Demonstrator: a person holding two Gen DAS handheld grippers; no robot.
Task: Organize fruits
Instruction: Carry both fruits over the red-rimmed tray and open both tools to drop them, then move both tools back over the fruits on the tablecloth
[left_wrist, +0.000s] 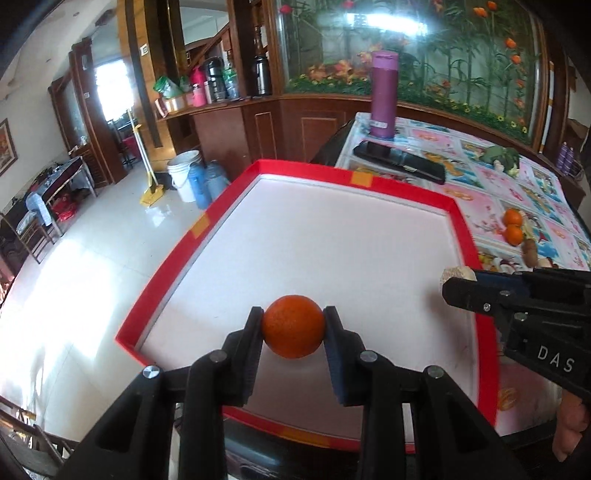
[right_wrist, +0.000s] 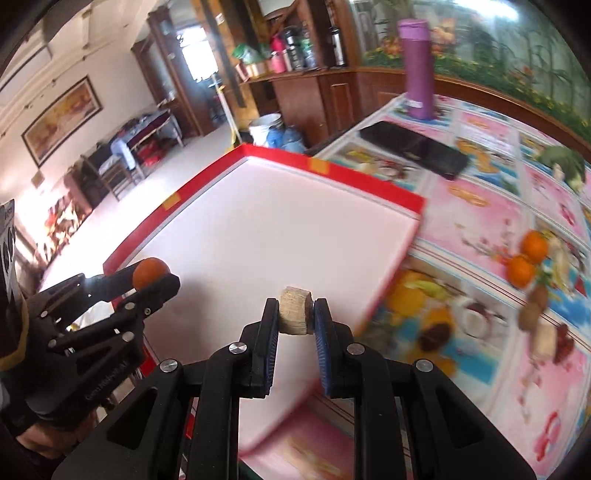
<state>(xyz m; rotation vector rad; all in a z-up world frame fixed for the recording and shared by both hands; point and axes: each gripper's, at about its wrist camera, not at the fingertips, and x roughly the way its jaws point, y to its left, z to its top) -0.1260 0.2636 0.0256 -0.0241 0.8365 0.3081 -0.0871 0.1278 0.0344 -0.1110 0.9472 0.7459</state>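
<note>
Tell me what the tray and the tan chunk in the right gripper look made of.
Tray: red rim looks like matte card or foam, taped at joints; white floor looks like foam sheet. Tan chunk: fibrous, dull, cut flat, maybe woody or dried fruit. Hard to tell.

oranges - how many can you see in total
3. One orange is held between the left gripper fingers over the red-rimmed tray. Two oranges sit touching on the tablecloth right of it. Others may be hidden.
</note>
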